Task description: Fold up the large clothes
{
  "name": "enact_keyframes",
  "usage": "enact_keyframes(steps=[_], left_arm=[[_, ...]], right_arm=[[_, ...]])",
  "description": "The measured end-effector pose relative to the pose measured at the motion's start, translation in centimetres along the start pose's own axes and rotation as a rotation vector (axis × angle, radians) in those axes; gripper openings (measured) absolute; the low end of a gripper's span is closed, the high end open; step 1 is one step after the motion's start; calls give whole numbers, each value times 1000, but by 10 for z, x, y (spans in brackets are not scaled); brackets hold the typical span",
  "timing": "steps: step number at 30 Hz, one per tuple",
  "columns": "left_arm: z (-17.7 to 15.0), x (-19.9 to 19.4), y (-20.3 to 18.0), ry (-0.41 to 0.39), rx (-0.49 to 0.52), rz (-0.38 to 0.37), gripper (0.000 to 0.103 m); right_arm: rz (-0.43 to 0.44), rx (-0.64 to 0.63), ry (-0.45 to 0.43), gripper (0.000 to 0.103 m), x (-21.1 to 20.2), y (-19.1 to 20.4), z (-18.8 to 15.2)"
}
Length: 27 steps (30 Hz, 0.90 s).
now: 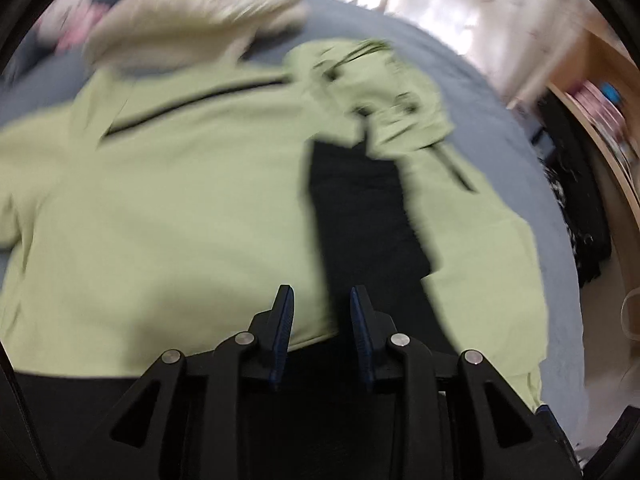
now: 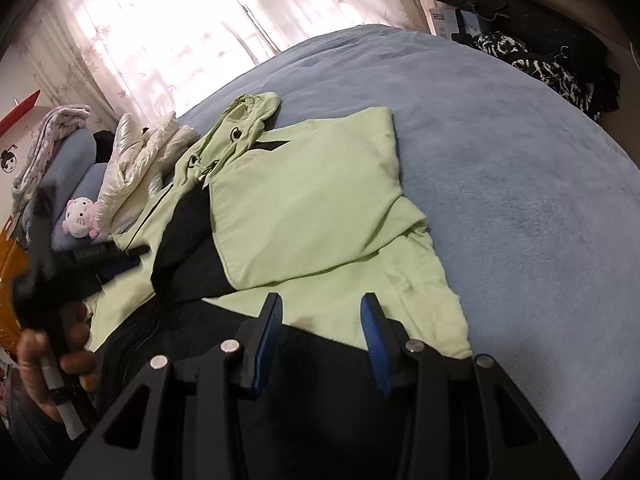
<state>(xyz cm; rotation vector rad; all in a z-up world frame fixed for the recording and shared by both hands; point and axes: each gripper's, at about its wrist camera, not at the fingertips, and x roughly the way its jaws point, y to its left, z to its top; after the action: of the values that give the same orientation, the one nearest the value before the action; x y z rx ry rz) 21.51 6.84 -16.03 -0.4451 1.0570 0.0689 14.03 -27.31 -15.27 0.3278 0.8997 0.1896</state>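
A light green jacket (image 1: 168, 208) with black lining (image 1: 360, 208) lies spread on the blue-grey bed (image 1: 500, 140); this view is blurred. My left gripper (image 1: 322, 300) hovers over the jacket's lower edge, its jaws apart with nothing gripped. In the right wrist view the jacket (image 2: 304, 208) has one side folded over its body, with the hood (image 2: 248, 116) at the far end. My right gripper (image 2: 322, 312) stands open just above the green hem, the cloth showing behind the gap. A hand holds the left gripper (image 2: 124, 258) over the jacket's left side.
A cream puffy jacket (image 2: 140, 152) and a pink plush toy (image 2: 82, 216) lie by the pillows at the bed's head. Black and patterned clothes (image 2: 540, 60) hang off the bed's far right. Curtains (image 2: 180, 20) stand behind. Bare blanket (image 2: 520, 160) stretches right of the jacket.
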Motion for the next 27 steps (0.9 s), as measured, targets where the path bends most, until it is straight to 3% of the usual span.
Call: enact_keyframes(steps=[4,6,8,12,16,22,25,27], left_arm=[[3,-8,16,-24,3,42,29],[9,-19,4,-55,59,51,37],[13,-25,-17,-89,120,73,52],[16,-22,-65,-99,280,96,65],[11,5,-114,-38,418,153,67],[8,67,-140,73,471,309,67],[5,86,-150,47,537,389,84],[7,86,-153,35,566,390,85]], right_arm=[[5,-15,5,41,-2,5,1],[12,-20,9,41,-2,7,1],[13,-24,10,41,-2,11,2],[17,-36,12,41,1,20,4],[15,-46,20,41,4,25,6],[6,-33,23,41,2,22,5],[-11,-38,34,41,4,22,4],[-24,-48,39,41,5,25,4]])
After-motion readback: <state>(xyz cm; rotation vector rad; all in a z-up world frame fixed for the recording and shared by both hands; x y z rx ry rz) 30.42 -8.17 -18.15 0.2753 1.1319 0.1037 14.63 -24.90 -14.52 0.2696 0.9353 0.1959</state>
